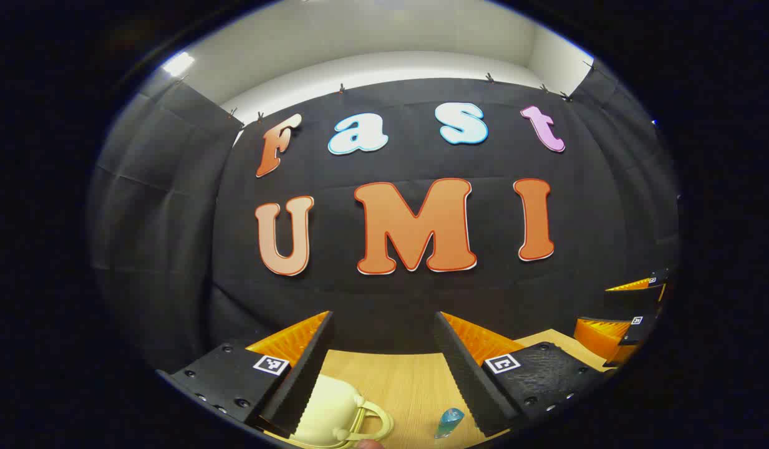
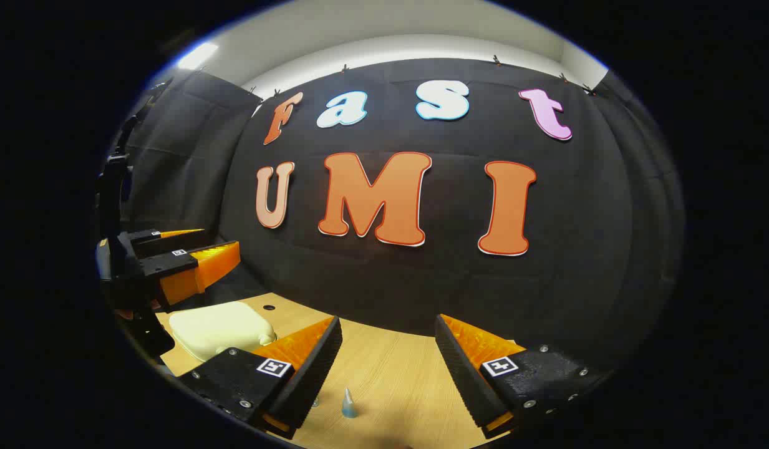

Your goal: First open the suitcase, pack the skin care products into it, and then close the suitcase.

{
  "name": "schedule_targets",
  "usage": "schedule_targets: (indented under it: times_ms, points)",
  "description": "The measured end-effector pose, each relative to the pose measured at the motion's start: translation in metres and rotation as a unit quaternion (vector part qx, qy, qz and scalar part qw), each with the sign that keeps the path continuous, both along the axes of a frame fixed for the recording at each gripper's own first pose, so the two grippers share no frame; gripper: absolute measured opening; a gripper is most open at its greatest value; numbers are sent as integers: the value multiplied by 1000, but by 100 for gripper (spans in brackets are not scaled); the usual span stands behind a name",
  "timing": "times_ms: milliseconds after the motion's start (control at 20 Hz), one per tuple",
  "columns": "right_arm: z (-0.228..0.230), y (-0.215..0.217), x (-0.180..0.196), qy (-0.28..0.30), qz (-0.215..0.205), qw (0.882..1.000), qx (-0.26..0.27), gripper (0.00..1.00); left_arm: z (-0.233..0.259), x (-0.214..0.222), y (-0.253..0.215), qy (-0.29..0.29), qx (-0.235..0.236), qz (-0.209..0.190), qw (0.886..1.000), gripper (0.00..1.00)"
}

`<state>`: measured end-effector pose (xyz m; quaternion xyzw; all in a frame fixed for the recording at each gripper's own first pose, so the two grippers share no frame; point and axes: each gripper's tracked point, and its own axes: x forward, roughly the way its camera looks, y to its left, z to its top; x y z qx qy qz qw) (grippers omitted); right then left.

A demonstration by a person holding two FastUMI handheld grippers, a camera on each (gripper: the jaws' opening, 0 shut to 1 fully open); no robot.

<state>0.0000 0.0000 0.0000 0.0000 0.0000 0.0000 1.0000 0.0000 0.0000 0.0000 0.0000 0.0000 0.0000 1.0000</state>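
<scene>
While both grippers hang above the table with nothing between their fingers, this reads as the start: suitcase not yet opened.

left gripper [image 1: 384, 365]: fingers spread wide, holding nothing. Raised above the wooden table [image 1: 409, 380], aimed at the booth wall rather than down at the work, so probably a ready pose before the reach.

right gripper [image 2: 387, 368]: fingers also apart, empty, at about the same height and level. In the left gripper view it sits off at the right edge [image 1: 630, 312]; the left one appears at the left edge of the right gripper view [image 2: 184, 259]. They are held side by side, well apart.

suitcase [image 1: 331, 415]: small, cream, lid down, lying flat on the table. Handle loop [image 1: 375, 421] points toward the open table. In the left gripper view it sits just below and near the left finger; in the right gripper view it lies to the left [image 2: 219, 327], under the left gripper. Judgement: left gripper is the one placed to work the lid.

skin care product [image 1: 449, 423]: small blue-clear cone-tipped piece on the table beside the suitcase, apart from it; in the right gripper view it stands upright [image 2: 348, 403] between that gripper's fingers, lower down. Judgement: right gripper is positioned to pick it once the lid is up.

unclear: a second tiny item near it [image 2: 315, 402], too small to identify.

risk: case is light-looking; it may slide when the lid is pried.
</scene>
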Motion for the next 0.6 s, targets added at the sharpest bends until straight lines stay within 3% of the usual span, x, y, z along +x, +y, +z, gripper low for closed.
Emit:
schedule_targets:
  times_ms: [600]
  points:
    - [0,-2,-2,-19,20,999,-15,95,-13,-17,-4,11,48,26,998,98]
